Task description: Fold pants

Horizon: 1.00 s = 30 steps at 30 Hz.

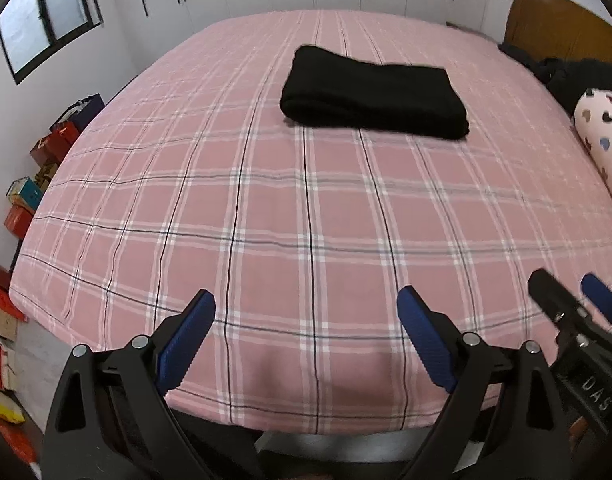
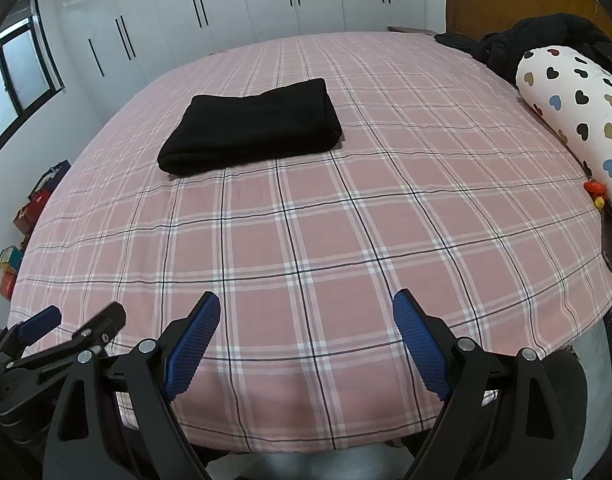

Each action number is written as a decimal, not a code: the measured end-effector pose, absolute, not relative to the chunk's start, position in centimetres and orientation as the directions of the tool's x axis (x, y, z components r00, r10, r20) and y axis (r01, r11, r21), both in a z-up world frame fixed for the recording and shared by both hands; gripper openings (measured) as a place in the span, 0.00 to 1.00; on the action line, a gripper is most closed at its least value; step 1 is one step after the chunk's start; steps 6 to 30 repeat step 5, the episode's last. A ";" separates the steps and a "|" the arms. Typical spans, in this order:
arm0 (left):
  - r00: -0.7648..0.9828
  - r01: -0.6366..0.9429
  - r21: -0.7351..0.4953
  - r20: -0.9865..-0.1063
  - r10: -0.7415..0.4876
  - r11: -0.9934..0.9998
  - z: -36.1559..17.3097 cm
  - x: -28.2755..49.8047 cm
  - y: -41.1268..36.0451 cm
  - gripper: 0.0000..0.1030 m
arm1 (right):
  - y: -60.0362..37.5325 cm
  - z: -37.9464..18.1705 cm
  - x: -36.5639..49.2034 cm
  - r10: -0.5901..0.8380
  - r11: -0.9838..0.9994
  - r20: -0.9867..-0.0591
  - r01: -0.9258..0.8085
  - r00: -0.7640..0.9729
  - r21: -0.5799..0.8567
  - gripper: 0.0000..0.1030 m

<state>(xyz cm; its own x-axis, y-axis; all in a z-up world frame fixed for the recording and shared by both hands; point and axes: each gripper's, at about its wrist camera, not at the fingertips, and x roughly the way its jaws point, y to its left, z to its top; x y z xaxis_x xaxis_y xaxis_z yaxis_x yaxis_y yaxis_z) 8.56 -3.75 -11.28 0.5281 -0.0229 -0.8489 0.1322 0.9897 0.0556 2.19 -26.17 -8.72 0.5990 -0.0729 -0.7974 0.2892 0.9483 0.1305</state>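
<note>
Left wrist view shows my left gripper (image 1: 306, 308) and right gripper (image 2: 306, 312) side by side, both spread wide and empty above the bed's (image 1: 266, 220) near edge, the folded black pants (image 1: 372, 94) lying well ahead mid-bed.

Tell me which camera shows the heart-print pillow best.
The right wrist view: the white heart-patterned bolster pillow shows nearly whole beside the pink plaid bed. The left wrist view catches only part of it at the frame edge.
</note>
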 end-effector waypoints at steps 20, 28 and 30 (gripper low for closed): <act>0.523 0.133 0.043 -0.852 -0.033 0.990 -11.5 8.3 -3.6 0.87 | -25.9 -8.9 2.0 -0.070 0.950 -0.800 0.284 0.596 0.128 0.83; 0.523 0.133 0.043 -0.852 -0.033 0.990 -11.5 8.3 -3.6 0.87 | -25.9 -8.9 2.0 -0.070 0.950 -0.800 0.284 0.596 0.128 0.83; 0.523 0.133 0.043 -0.852 -0.033 0.990 -11.5 8.3 -3.6 0.87 | -25.9 -8.9 2.0 -0.070 0.950 -0.800 0.284 0.596 0.128 0.83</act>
